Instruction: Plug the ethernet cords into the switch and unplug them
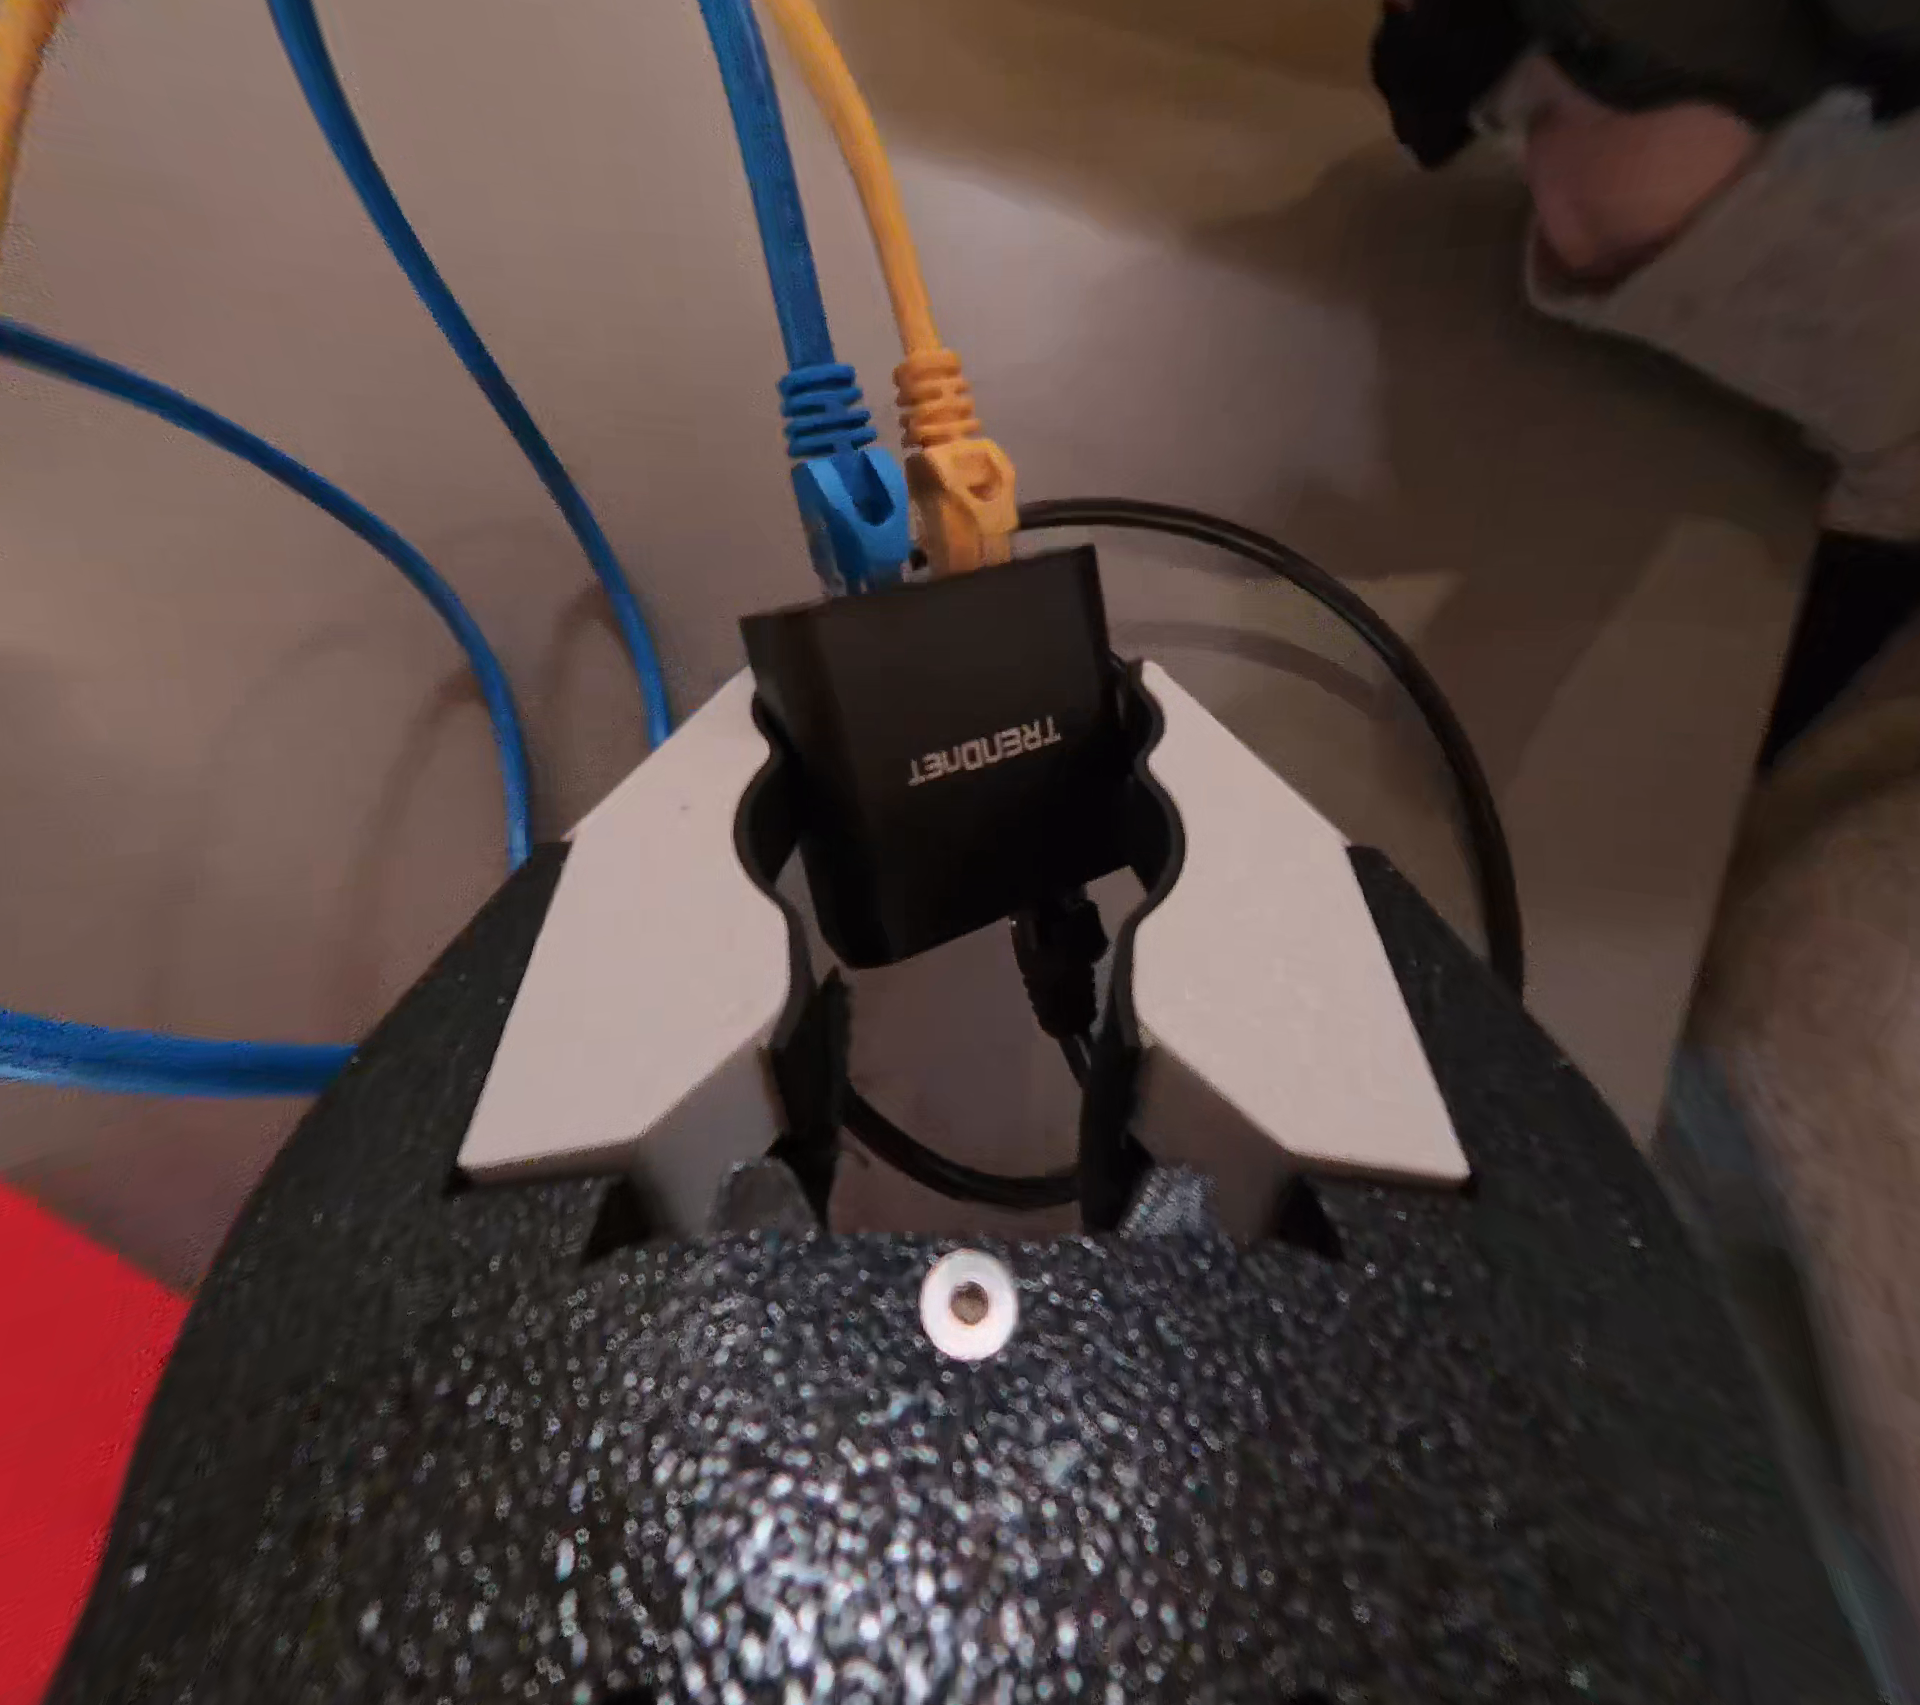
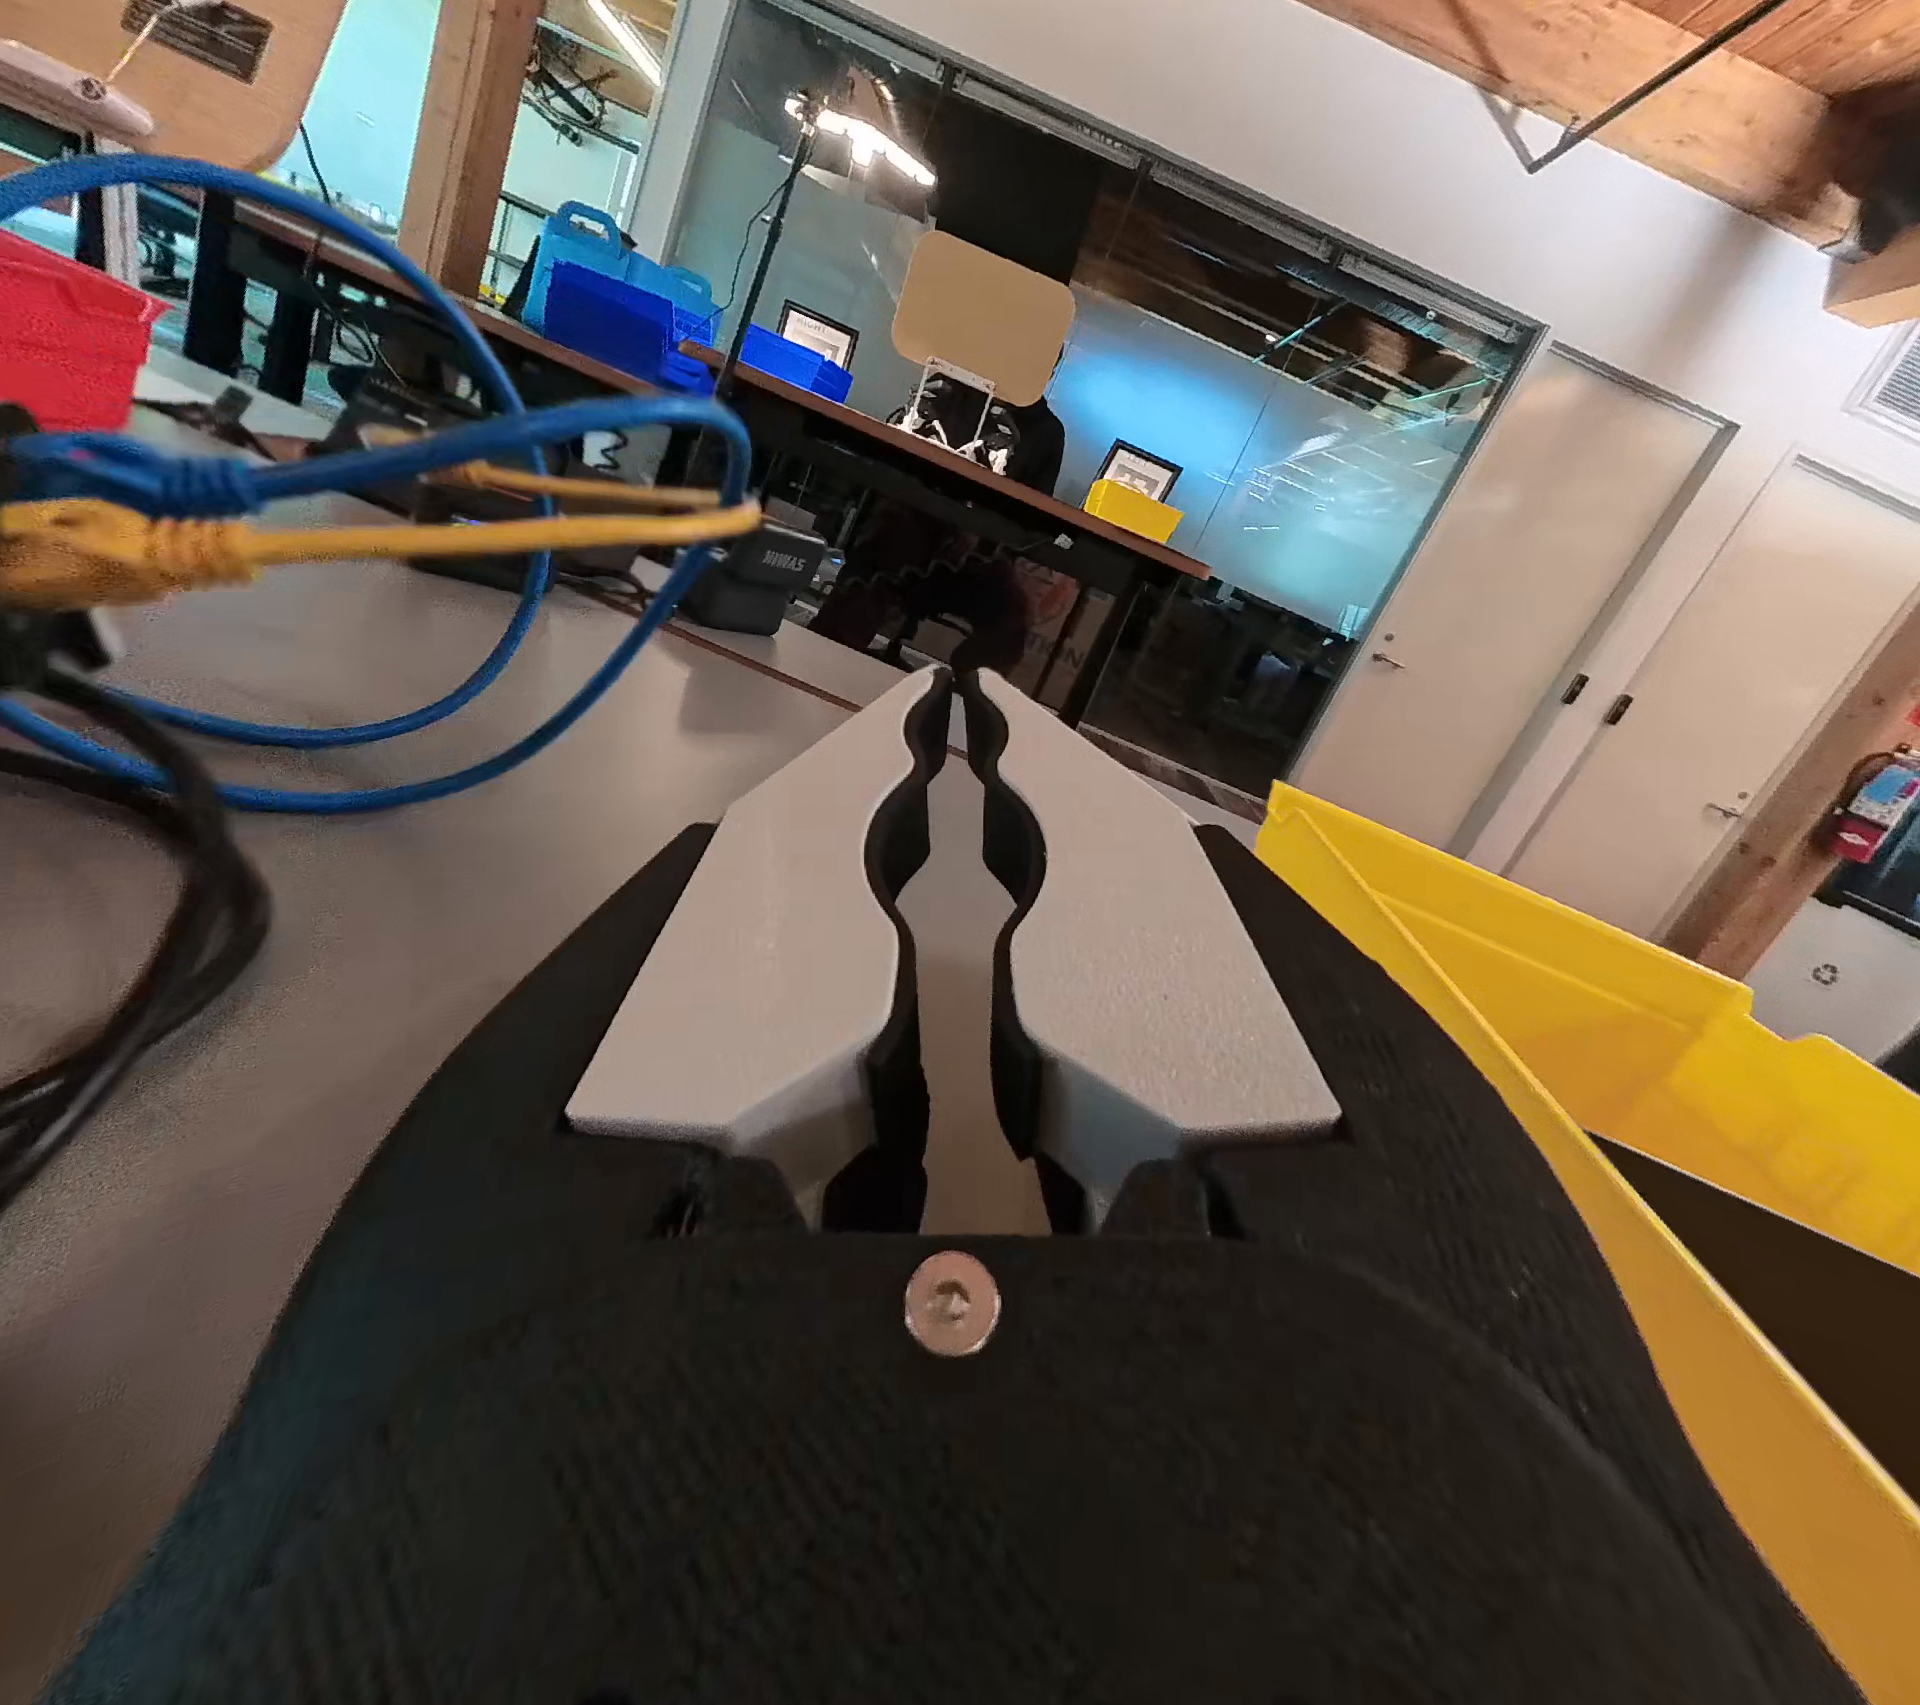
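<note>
Resting on the grey table (image 2: 436, 928), the scene is taken from largest down: a yellow bin (image 2: 1558, 1032) lies beside the right gripper (image 2: 961, 689), whose jaws are nearly closed on nothing. The switch (image 1: 940, 762) is clamped between the jaws of the left gripper (image 1: 951, 720), held just above the table. Both cords are seated side by side in its ports — the blue plug (image 1: 847, 502) and the yellow plug (image 1: 961, 502). Plugging appears done; unplugging is judged to remain — neither plug has been gripped.
</note>
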Demonstrator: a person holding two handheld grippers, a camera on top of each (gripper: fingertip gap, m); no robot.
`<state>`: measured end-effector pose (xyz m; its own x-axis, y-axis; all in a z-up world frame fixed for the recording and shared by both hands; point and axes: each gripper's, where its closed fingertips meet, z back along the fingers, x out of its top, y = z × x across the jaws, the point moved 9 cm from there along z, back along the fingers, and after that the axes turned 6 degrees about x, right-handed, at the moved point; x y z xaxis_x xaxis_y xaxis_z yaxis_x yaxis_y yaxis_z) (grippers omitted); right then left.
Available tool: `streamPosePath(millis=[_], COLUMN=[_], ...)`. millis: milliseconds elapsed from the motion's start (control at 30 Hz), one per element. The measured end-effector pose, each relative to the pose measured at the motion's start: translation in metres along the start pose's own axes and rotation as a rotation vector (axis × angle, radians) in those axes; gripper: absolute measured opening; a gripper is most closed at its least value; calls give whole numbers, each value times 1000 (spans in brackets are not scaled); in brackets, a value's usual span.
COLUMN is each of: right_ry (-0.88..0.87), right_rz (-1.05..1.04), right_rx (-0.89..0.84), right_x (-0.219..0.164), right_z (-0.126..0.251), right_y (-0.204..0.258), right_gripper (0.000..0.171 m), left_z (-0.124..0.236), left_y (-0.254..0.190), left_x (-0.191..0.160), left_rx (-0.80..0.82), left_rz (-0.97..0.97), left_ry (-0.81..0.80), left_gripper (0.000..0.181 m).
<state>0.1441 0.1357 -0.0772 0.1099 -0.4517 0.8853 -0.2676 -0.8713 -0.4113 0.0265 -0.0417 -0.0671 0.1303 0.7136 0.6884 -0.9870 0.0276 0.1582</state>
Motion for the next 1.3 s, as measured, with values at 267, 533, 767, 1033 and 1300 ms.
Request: streamPosePath(millis=[267,533,767,1033,1300], right_ry=[39,130,156,-36,-35], right_rz=[30,158,131,271,675], right_rx=[19,127,191,584,870], right_x=[-4,-9,-11,30,23], right_z=[-3,-11,-13,18,65], right_y=[5,24,27,58,67], right_gripper=[1,4,6,13,14], left_z=[-9,-18,-5,13,-8], left_y=[-22,-30,-41,-51,-42], left_x=[-30,-41,-46,-60,-51], left_rx=[-283,-251,-2,239,86], left_rz=[-68,-64,-102,-153,-11], left_ry=[162,124,108,26,45], left_gripper=[61,62,105,87,70])
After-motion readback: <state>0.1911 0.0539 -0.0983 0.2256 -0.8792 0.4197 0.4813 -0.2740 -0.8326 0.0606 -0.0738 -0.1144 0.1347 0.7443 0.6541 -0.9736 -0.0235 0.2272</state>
